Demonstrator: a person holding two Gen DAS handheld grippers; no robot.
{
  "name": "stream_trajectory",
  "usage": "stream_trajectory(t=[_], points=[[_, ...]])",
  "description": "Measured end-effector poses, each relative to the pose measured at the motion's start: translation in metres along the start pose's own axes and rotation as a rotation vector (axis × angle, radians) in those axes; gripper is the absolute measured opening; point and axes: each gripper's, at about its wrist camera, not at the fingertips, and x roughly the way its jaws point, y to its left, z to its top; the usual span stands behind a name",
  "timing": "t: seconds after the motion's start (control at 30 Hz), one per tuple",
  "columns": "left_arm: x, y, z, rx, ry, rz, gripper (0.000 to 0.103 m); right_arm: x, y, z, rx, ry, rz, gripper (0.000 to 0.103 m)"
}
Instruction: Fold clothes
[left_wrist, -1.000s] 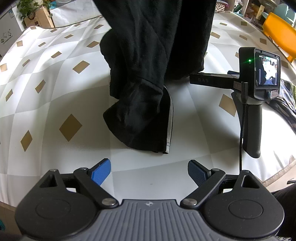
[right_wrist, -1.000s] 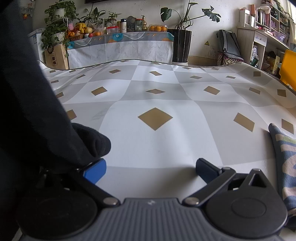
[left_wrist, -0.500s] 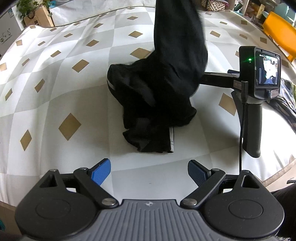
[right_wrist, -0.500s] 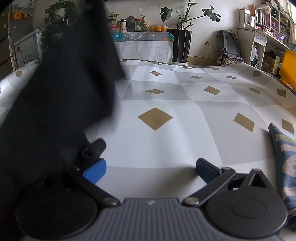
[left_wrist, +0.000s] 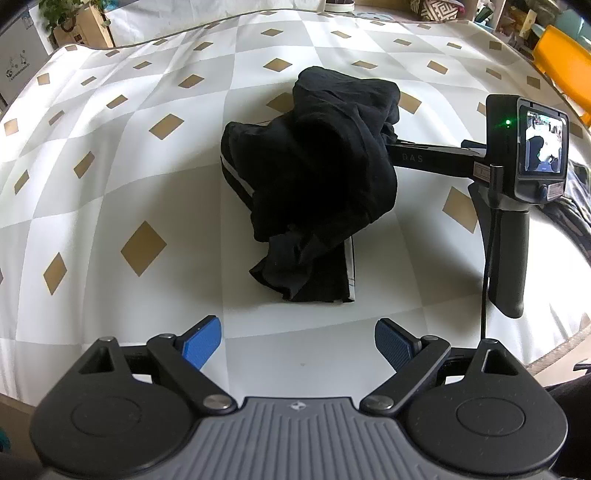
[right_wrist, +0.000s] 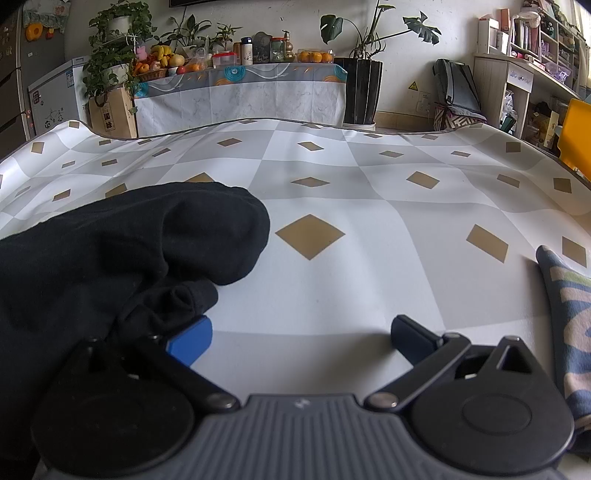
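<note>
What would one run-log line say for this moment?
garment: crumpled black fabric garment heaped on checkered cloth-covered table | left gripper: open, empty | right gripper: open, garment draped over one finger

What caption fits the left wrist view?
Open left gripper poised before a crumpled black garment on the checked cloth; right gripper reaches in.

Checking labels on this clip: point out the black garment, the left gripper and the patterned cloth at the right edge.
black garment (left_wrist: 314, 177), left wrist view, middle of the crumpled heap.
left gripper (left_wrist: 297, 341), left wrist view, midway between its fingertips.
patterned cloth (right_wrist: 569, 306), right wrist view, its blue upper part.
</note>
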Motion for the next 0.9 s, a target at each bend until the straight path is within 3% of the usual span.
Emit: stream_trajectory(t=[0.9], points=[[0.026,0.011,0.021,-0.105,0.076,0.026,0.09,0.0,0.0,0.0,0.0,0.0,0.0,0.103]])
